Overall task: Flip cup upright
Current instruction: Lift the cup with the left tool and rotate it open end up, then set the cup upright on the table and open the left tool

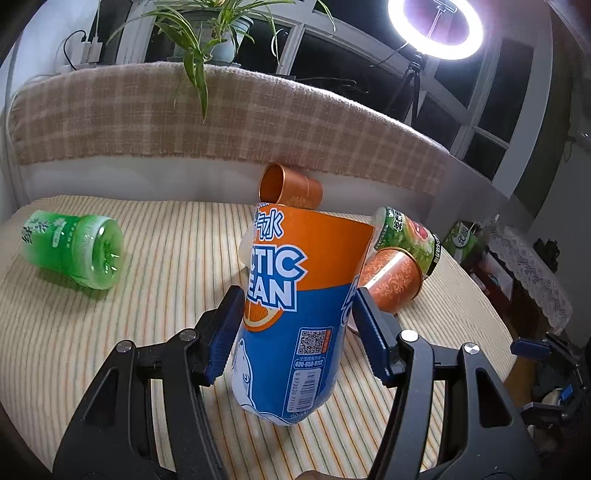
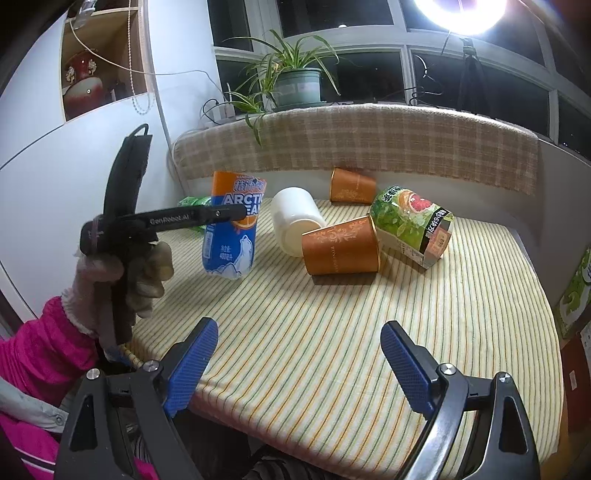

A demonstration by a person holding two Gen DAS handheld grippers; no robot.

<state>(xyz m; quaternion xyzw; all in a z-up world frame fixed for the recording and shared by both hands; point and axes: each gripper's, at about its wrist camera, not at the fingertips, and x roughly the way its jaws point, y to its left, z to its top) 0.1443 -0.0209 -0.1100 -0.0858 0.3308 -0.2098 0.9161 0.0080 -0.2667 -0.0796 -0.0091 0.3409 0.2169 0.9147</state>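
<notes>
My left gripper [image 1: 297, 325] is shut on a blue and orange Arctic Ocean cup [image 1: 295, 310], cut from a bottle. The cup stands nearly upright with its base on the striped cloth [image 1: 110, 332]; it also shows in the right wrist view [image 2: 232, 229] with the left gripper [image 2: 221, 214] around it. My right gripper [image 2: 299, 365] is open and empty above the near edge of the striped cloth [image 2: 332, 350].
Lying on their sides: a green cup [image 1: 77, 247], two orange paper cups [image 2: 341, 245] [image 2: 351, 186], a white cup [image 2: 295, 223] and a green fruit-label cup [image 2: 412, 223]. A plaid-covered ledge [image 2: 369, 144] with a potted plant [image 2: 291, 79] runs behind. A ring light [image 1: 436, 27] stands at the back right.
</notes>
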